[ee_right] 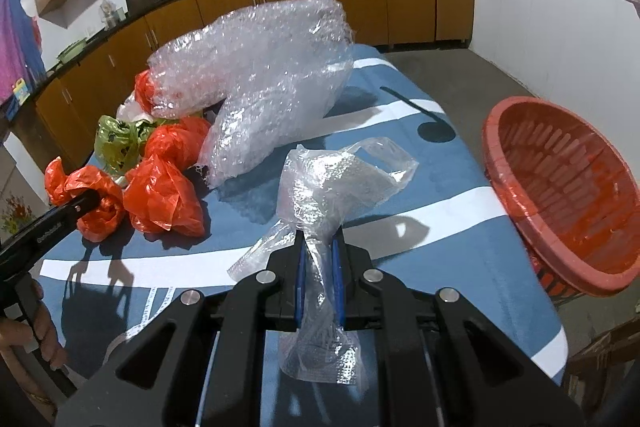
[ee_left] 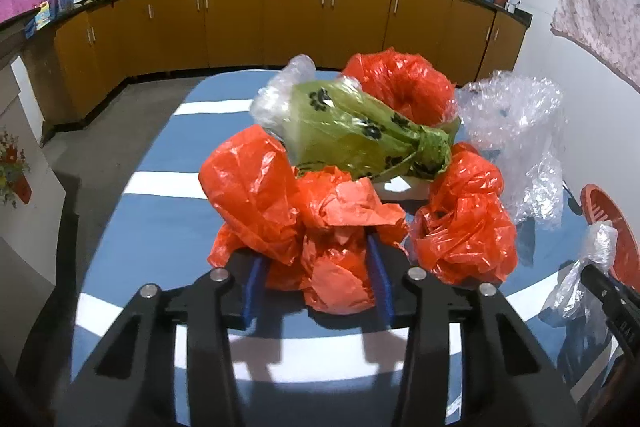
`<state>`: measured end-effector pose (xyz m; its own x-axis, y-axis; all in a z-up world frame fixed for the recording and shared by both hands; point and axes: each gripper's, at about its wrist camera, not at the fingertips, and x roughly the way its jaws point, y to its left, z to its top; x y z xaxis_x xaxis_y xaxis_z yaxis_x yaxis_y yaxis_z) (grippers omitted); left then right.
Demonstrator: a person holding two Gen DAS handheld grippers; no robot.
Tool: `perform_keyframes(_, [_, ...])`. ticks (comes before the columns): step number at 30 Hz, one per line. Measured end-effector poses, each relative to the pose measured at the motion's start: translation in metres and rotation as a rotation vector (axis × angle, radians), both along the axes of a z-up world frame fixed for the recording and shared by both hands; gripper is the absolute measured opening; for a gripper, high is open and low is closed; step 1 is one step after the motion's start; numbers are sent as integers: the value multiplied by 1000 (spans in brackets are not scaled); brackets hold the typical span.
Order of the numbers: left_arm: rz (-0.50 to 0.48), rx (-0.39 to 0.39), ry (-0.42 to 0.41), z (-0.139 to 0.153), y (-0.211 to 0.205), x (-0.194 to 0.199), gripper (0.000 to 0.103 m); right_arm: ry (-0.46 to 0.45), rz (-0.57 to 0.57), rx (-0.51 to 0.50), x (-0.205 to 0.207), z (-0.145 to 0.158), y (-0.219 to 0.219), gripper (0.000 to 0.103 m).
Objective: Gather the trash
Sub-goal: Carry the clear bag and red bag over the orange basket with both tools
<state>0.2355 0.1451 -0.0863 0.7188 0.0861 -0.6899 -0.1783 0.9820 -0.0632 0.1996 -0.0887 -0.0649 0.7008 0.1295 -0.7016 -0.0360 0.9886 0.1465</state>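
Between our left jaws (ee_left: 318, 269) sits a crumpled red plastic bag (ee_left: 336, 267), the blue pads pressed against its sides, so these jaws are gripping it on the blue-and-white striped tabletop (ee_left: 160, 223). Just to the right of these jaws lies a second red bag (ee_left: 464, 227), and just ahead of them on the left a third red bag (ee_left: 250, 187) bulges up. Beyond the jaws a green bag printed with black paw marks (ee_left: 360, 135) rests on top of the pile, touching a clear bag (ee_left: 276, 95) at its far left end. Farther still a fourth red bag (ee_left: 400, 79) stands behind the green one, and a heap of bubble wrap (ee_left: 516, 131) rises ahead and to the right.

Between our right jaws (ee_right: 319, 269) a strip of clear bubble-wrap plastic (ee_right: 332, 187) is pinched; these jaws are closed on it, and it fans out above and ahead of them while a tail hangs below. To the right of these jaws, beside the tabletop edge, a red slotted basket (ee_right: 560, 195) tilts its open mouth toward us. Ahead and left of these jaws we see the big bubble wrap heap and the red bags, with our left gripper reaching into them from the left. Beyond everything runs a row of brown kitchen cabinets (ee_left: 296, 19).
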Motion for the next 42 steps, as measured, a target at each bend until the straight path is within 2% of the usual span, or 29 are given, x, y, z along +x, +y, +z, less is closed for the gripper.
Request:
perform_keyframes(5, [-2,7,-31,15,-3,-11,42,-28,-7,-9,-7,9,-8,12])
perform_keyframes(12, [-63,32,-101,44,-30,-27,41,-61,-35,-24,-18,19,-29,12])
perform_keyframes(22, [-243,1,-161,78,-106,-33,41,-105,-144,-43,-32,32,-85,12])
perform_keyframes(34, [-483,-57,-156,78,-233,-18,40,-152,-350,-55,-44,44,-185,12])
perform_keyframes(42, [-607,-63,-131,65,-306,-3,39,-158,-416,-57,-43,41,-225,12])
